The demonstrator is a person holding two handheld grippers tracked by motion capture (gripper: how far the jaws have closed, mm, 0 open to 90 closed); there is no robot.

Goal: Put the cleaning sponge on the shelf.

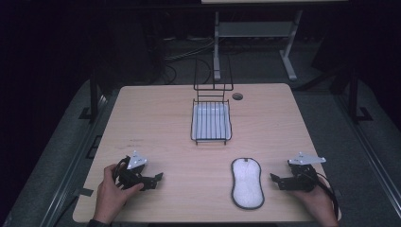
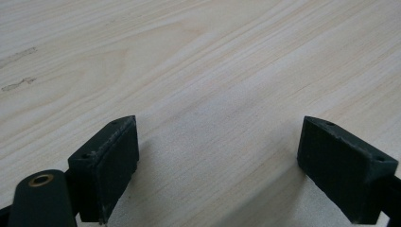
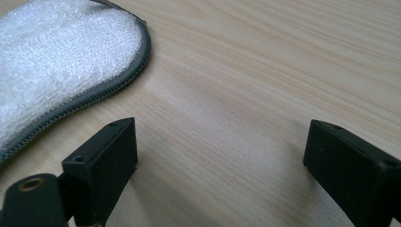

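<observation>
A white fuzzy pad with a dark stitched border (image 1: 247,183) lies flat near the table's front edge, right of centre; its rounded end fills the upper left of the right gripper view (image 3: 56,52). My right gripper (image 1: 279,180) rests low over the table just right of the pad, jaws wide apart over bare wood (image 3: 220,156), open and empty. At the front left a hand holds my left gripper (image 1: 156,179), pointing right. It too is open, with only bare wood between its jaws (image 2: 217,151).
A black wire basket with a white liner (image 1: 211,121) stands at the table's middle back, its wire frame rising behind. A round cable hole (image 1: 237,96) sits beside it. The wooden table (image 1: 156,123) drops off at all edges to dark floor.
</observation>
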